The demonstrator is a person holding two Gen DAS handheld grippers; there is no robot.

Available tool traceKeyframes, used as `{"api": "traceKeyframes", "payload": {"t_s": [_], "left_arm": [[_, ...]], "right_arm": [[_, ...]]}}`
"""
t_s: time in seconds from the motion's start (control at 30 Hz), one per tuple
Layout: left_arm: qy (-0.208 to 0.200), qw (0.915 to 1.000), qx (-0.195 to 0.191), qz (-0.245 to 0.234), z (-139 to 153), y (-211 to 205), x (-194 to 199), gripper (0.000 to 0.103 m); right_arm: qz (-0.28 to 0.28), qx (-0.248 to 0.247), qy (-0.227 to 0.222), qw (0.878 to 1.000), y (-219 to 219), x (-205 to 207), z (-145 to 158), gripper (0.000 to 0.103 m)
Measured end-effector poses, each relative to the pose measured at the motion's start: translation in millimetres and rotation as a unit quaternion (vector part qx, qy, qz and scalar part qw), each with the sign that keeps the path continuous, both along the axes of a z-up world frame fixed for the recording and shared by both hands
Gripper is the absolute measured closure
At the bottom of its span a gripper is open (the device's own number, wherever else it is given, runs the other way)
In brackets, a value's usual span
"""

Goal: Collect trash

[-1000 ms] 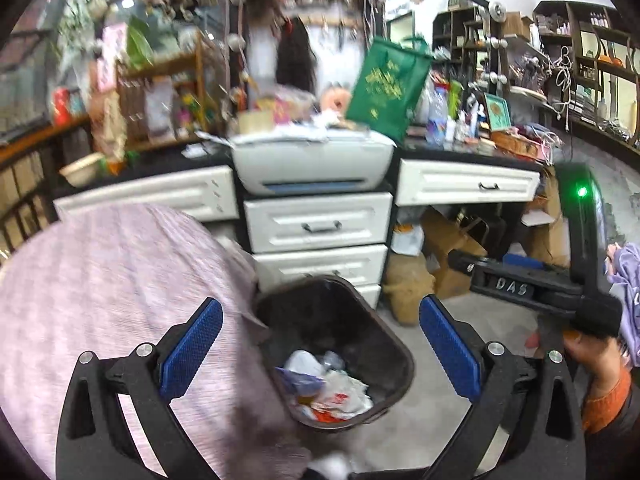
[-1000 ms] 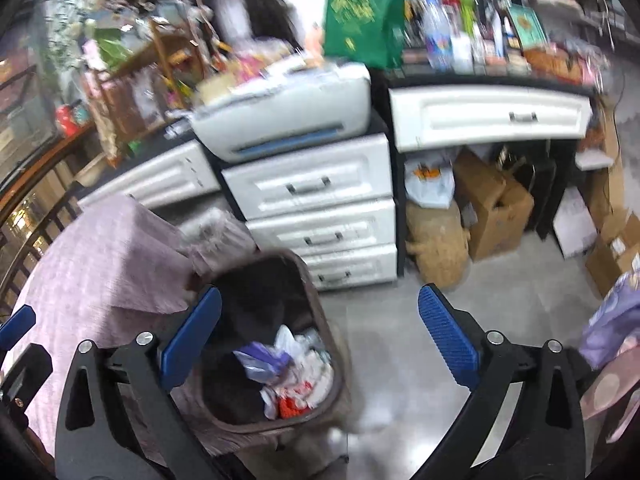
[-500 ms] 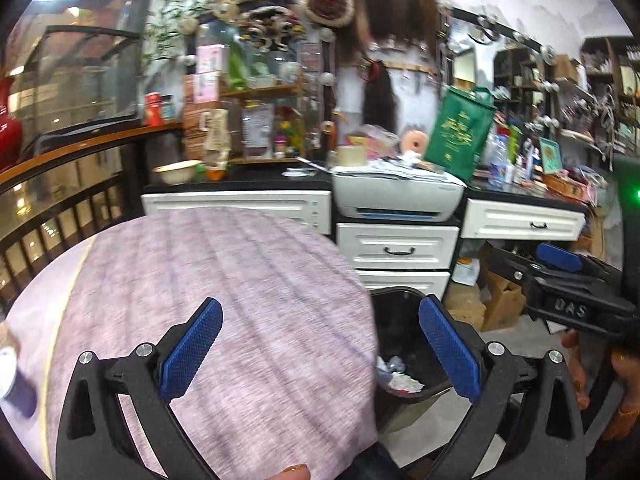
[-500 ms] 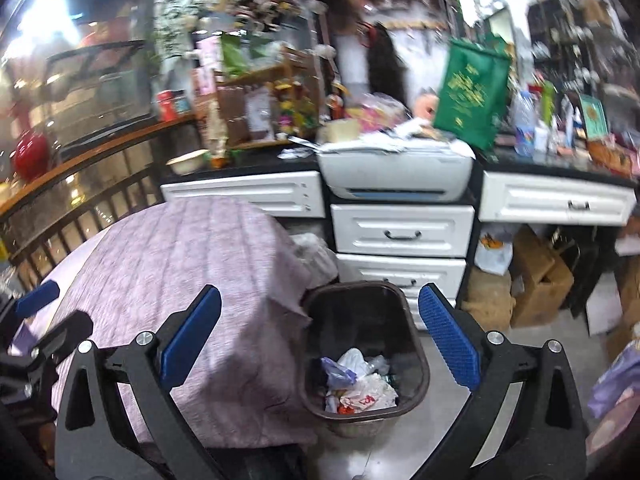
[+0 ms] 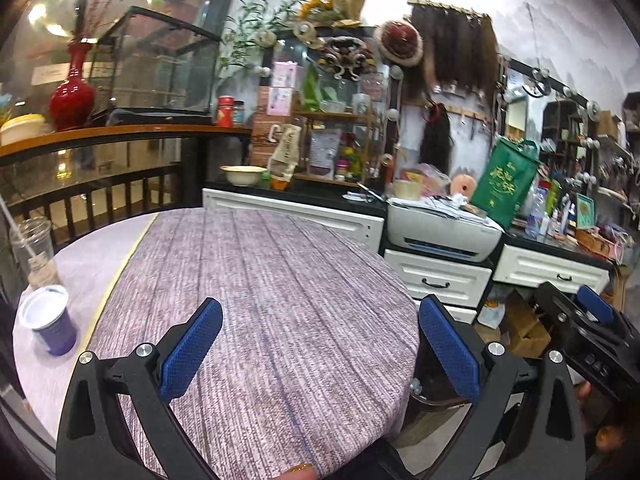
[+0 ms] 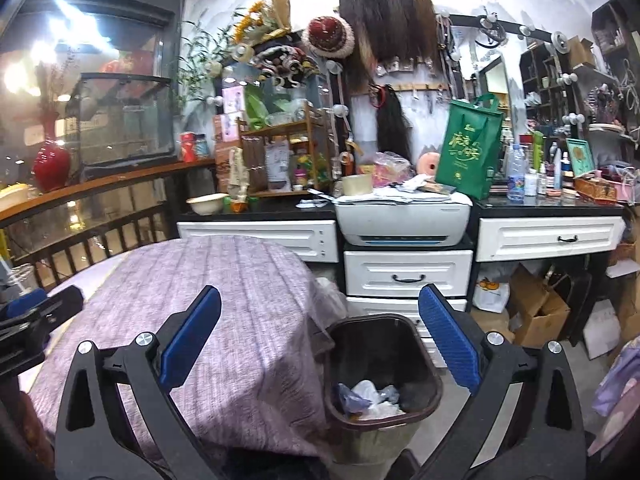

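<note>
A dark brown trash bin (image 6: 380,364) stands on the floor at the right of the round table (image 5: 260,292), with crumpled wrappers (image 6: 368,398) inside. My left gripper (image 5: 320,348) is open and empty over the purple tablecloth. My right gripper (image 6: 320,346) is open and empty, above the table edge and the bin. A purple paper cup with a white lid (image 5: 48,320) and a clear plastic cup with a straw (image 5: 34,248) stand at the table's far left edge. The bin's rim shows in the left wrist view (image 5: 432,398), mostly hidden.
White drawer cabinets (image 6: 404,272) with a printer (image 6: 404,220) on top stand behind the bin. Cardboard boxes (image 6: 536,312) sit on the floor to the right. A wooden railing (image 5: 100,184) runs behind the table on the left.
Both grippers have lifted and swung left, away from the bin toward the table. The two cups have come into the left wrist view. Both stay open.
</note>
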State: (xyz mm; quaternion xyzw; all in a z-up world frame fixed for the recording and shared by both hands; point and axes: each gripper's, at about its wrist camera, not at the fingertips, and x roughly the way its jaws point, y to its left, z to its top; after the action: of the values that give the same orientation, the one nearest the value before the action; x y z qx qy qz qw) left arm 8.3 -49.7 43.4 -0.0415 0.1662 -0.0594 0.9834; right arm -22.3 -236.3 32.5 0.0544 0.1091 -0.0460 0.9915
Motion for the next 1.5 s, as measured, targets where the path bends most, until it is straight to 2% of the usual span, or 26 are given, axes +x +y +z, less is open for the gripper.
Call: {"api": "traceKeyframes", "payload": {"t_s": [0.17, 0.37, 0.97, 1.5], "left_arm": [[-0.006, 0.9998, 0.009, 0.020, -3, 4, -2, 0.006], [-0.006, 0.9999, 0.011, 0.007, -6, 2, -2, 0.006], [-0.006, 0.9999, 0.010, 0.005, -6, 6, -4, 0.006], [-0.006, 0.9999, 0.011, 0.002, -7, 7, -3, 0.005]], "right_arm": [[-0.015, -0.028, -0.036, 0.999, 7, -12, -7, 0.006], [-0.007, -0.012, -0.018, 1.000, 2, -7, -13, 0.006], [0.003, -0.040, -0.016, 0.999, 10, -8, -21, 0.006], [0.011, -0.043, -0.007, 0.999, 13, -6, -23, 0.006]]}}
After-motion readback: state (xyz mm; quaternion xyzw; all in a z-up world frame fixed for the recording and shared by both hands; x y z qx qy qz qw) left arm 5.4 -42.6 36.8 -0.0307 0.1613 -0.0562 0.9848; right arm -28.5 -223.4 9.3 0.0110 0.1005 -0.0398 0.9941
